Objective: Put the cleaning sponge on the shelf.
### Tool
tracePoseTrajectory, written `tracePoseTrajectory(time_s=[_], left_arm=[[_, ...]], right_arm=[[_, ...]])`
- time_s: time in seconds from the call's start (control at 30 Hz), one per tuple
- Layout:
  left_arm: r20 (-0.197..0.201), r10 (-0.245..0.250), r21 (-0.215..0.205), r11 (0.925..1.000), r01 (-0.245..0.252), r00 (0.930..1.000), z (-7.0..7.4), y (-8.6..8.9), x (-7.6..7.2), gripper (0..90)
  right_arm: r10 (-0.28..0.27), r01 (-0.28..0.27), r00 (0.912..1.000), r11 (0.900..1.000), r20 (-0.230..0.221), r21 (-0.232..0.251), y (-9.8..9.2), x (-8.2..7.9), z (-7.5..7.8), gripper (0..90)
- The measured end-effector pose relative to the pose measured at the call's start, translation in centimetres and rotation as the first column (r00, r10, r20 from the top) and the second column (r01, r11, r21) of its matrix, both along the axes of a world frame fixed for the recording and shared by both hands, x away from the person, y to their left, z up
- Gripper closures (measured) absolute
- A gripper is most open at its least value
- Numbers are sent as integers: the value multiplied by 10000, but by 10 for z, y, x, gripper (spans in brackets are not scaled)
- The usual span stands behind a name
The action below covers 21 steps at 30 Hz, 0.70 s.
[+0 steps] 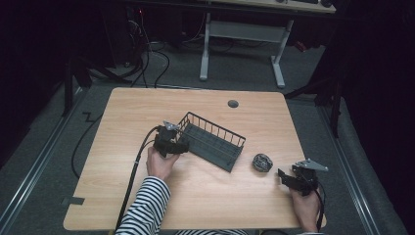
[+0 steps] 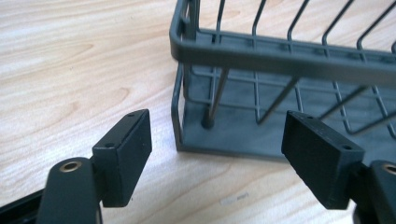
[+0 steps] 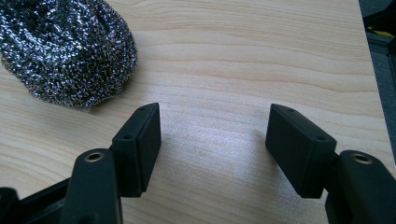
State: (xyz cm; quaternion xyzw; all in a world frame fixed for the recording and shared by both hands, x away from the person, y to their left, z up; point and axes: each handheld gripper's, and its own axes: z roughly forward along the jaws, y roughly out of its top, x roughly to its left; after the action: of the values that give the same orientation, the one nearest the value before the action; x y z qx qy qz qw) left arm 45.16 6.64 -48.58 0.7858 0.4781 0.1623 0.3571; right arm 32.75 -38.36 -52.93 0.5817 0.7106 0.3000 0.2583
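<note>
Left gripper (image 1: pixel 182 145) sits at the wire rack's (image 1: pixel 215 139) near-left corner, fingers (image 2: pixel 123 156) spread wide, gripping nothing; the rack's long axis runs away to the right. Further right, the steel scourer (image 1: pixel 262 162) lies on the tabletop (image 1: pixel 147 103), just left of the right gripper (image 1: pixel 282 175), its fingers parted and empty.

Dim room; grey carpet floor (image 1: pixel 235 73); light wood table (image 1: pixel 147 103); white-legged desk (image 1: pixel 244 34) behind; cables (image 1: pixel 151 54) on floor.
</note>
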Motion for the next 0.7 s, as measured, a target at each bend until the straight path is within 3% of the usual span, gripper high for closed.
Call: tracePoseTrajectory(time_s=[0.33, 0.7], left_arm=[[-95, -4, -200, 9998, 2, 10000, -3, 30, -21, 250], [59, 253, -370, 9990, -251, 9997, 0, 76, -51, 275]], right_arm=[[-4, 4, 10000, 10000, -4, -1, 0, 0, 0, 361], [-21, 21, 10000, 10000, -3, 11, 0, 0, 0, 361]])
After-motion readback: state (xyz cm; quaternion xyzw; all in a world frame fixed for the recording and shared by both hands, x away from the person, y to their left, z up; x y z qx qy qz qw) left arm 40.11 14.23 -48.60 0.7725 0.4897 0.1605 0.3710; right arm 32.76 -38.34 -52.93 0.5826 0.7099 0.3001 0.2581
